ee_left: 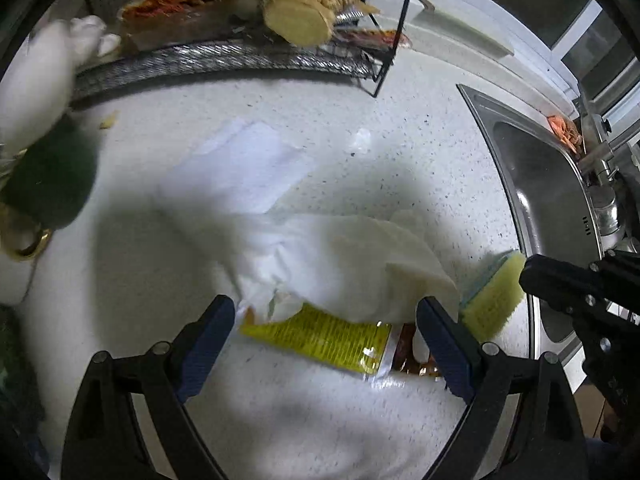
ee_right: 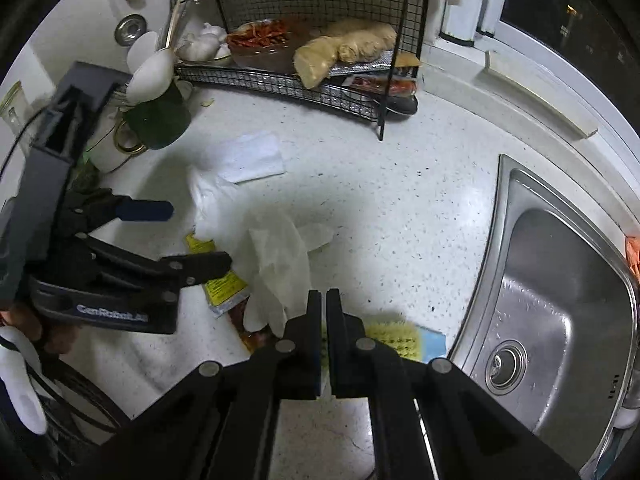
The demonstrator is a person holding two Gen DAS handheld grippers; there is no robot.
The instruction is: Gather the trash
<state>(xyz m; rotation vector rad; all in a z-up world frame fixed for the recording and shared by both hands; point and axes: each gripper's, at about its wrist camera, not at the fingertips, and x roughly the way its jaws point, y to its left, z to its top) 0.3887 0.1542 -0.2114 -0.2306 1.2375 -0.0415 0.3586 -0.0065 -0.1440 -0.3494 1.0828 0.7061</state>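
Observation:
A crumpled white tissue and glove-like wrapper pile (ee_left: 328,264) lies on the speckled counter, over a yellow snack packet (ee_left: 328,336). My left gripper (ee_left: 324,312) is open, its blue pads straddling the packet and the pile's near edge. In the right wrist view the left gripper (ee_right: 196,236) shows open beside the pile (ee_right: 276,264) and packet (ee_right: 220,284). My right gripper (ee_right: 324,300) is shut with nothing between its fingers, just above a yellow sponge (ee_right: 396,338). A flat white paper (ee_right: 256,156) lies farther back.
A steel sink (ee_right: 560,300) is at the right. A black wire rack (ee_right: 320,80) with ginger, garlic and chillies stands at the back. A dark green mug (ee_right: 160,120) and white cup stand at the left. The sponge (ee_left: 496,296) sits by the sink edge.

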